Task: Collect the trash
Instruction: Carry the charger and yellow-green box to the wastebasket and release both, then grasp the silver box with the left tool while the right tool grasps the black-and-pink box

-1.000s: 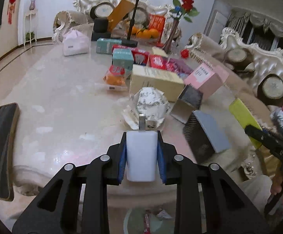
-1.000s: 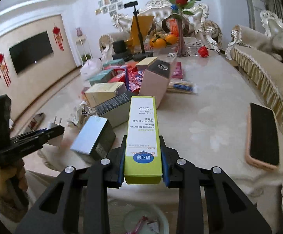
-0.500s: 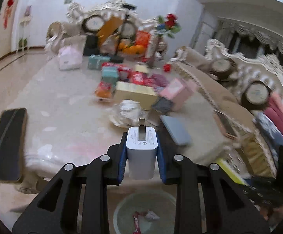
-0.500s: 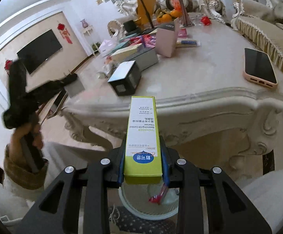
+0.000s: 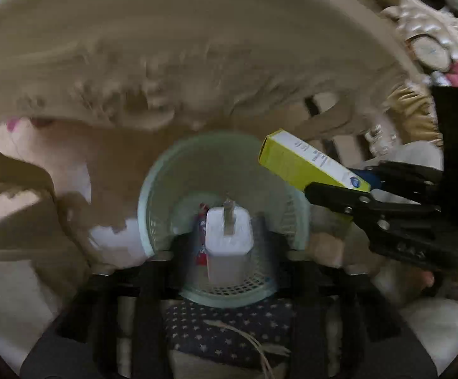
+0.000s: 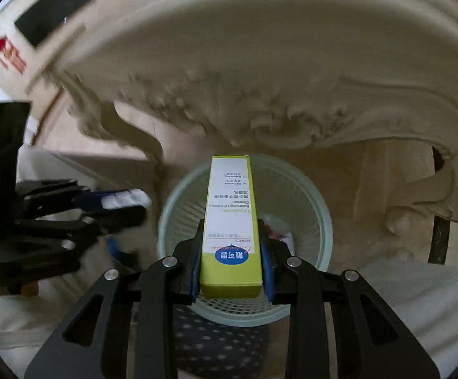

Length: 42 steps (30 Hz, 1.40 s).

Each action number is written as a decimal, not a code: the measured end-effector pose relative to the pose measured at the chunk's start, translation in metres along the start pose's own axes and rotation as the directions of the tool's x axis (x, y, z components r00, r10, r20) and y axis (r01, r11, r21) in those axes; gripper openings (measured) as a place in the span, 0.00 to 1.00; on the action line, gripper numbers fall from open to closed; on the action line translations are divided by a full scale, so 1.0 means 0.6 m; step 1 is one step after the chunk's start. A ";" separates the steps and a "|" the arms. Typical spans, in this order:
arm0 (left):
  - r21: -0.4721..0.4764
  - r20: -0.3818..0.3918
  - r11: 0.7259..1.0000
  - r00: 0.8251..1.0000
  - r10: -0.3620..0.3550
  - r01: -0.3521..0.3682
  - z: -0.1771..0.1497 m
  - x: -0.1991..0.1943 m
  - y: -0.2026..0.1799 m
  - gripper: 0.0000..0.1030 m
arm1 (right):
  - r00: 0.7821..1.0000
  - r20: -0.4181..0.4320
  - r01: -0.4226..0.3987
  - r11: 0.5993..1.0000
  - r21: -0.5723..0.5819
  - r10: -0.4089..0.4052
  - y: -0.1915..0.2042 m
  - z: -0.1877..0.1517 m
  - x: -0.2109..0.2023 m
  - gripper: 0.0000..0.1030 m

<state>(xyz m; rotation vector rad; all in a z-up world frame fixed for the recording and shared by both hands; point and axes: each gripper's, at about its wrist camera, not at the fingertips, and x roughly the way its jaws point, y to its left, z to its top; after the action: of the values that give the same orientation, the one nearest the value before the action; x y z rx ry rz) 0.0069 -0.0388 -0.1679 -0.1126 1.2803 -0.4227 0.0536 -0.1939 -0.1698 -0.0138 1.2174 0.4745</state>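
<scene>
My left gripper (image 5: 229,249) is shut on a white plug charger (image 5: 229,240) and holds it over the pale green mesh bin (image 5: 156,189) on the floor. My right gripper (image 6: 231,271) is shut on a long yellow-green carton (image 6: 231,221) and holds it above the same bin (image 6: 301,186). In the left wrist view the carton (image 5: 304,161) and the right gripper (image 5: 355,189) come in from the right, over the bin's rim. The left gripper (image 6: 115,205) shows at the left of the right wrist view. A red wrapper (image 5: 201,237) lies in the bin.
The carved cream table apron (image 5: 165,72) hangs just above and behind the bin, with curved legs (image 6: 434,189) at each side. A dark star-print cloth (image 5: 229,325) lies just in front of the bin. A black TV (image 6: 52,9) is far left.
Both grippers have dropped from table height to below the table edge and now point down at the bin. Each still holds its item.
</scene>
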 end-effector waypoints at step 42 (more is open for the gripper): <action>-0.111 0.514 0.964 0.816 0.264 -0.242 0.258 -0.140 -0.098 0.93 | 0.879 0.459 0.014 0.968 0.250 -0.131 -0.129 0.390 -0.190 0.48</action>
<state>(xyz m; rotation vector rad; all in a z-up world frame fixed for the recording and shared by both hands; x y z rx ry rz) 0.1202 -0.0850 -0.0284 -0.0822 0.7427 -0.1162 0.2613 -0.2420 -0.0018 0.2505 0.7789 0.2386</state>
